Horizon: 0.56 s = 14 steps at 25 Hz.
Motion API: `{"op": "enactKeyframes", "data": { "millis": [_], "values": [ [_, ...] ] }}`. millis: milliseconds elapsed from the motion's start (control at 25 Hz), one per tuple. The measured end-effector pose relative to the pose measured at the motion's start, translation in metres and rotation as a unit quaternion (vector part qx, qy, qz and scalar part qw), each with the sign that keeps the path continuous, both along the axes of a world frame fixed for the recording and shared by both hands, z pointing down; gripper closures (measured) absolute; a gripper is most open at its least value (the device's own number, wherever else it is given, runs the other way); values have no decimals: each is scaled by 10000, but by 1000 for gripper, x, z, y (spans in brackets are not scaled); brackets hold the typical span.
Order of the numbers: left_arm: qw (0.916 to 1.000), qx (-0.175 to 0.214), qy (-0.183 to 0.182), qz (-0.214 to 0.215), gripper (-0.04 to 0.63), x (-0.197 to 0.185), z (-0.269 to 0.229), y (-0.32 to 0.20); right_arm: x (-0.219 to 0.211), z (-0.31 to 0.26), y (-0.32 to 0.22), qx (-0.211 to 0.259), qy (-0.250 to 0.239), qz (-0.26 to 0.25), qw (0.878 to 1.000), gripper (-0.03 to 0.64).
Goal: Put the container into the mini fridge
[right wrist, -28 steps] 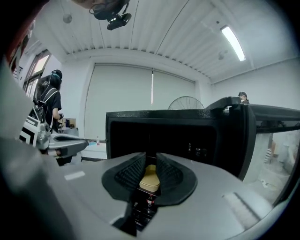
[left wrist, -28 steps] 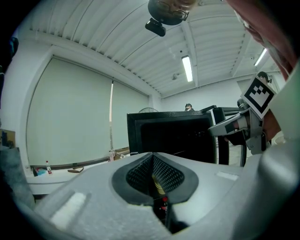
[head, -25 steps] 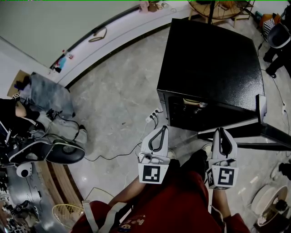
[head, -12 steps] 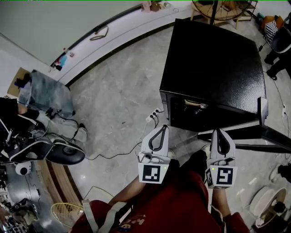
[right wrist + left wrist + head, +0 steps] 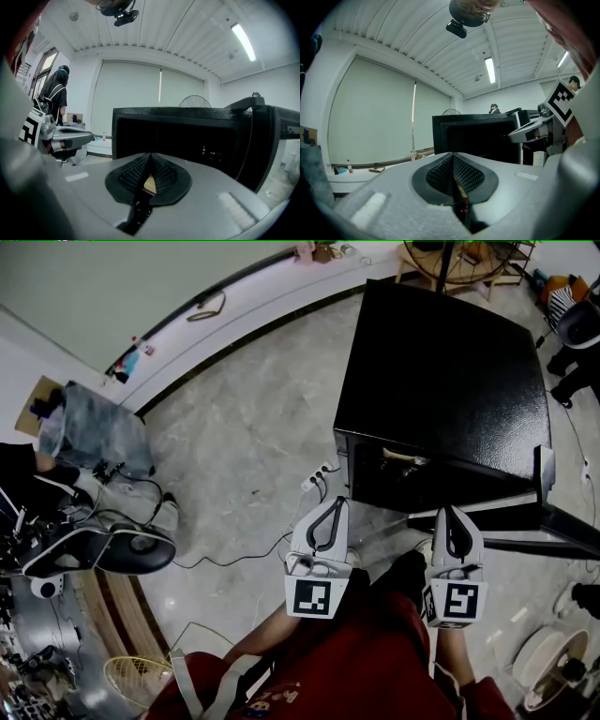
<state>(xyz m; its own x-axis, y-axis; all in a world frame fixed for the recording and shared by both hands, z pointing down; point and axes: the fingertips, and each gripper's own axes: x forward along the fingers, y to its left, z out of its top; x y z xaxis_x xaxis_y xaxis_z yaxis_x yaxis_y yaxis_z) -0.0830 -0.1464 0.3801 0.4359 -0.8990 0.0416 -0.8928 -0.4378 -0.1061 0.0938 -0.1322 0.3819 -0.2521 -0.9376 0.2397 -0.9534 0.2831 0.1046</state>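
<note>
Hovering side by side, the left gripper (image 5: 335,503) and right gripper (image 5: 451,510) are both pointing at the black mini fridge (image 5: 441,371) just ahead. Each one's 2 jaws are pressing together with nothing between them. The fridge door (image 5: 562,521) is standing open, ahead and right of the right gripper. A pale item (image 5: 401,455), possibly the container, is sitting just inside the opening, ahead of both grippers.

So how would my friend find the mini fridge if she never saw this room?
Start on the pale stone floor and look toward the top right of the head view. The mini fridge stands there on that floor. It is the only big, shiny black box around, and its door hangs open to the right, showing a dark inside.
</note>
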Motion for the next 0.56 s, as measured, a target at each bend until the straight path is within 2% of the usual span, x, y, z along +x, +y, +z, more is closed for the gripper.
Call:
{"op": "enactKeyframes", "data": {
  "millis": [120,560],
  "values": [
    [10000,-31,-6,-13,592,-1,2,-1,0,3,-2,-2,6,-6,10000,617],
    [9990,-235,331,-165,591,-6,1,-5,-8,-4,-7,-17,-55,-53,10000,617]
  ]
}}
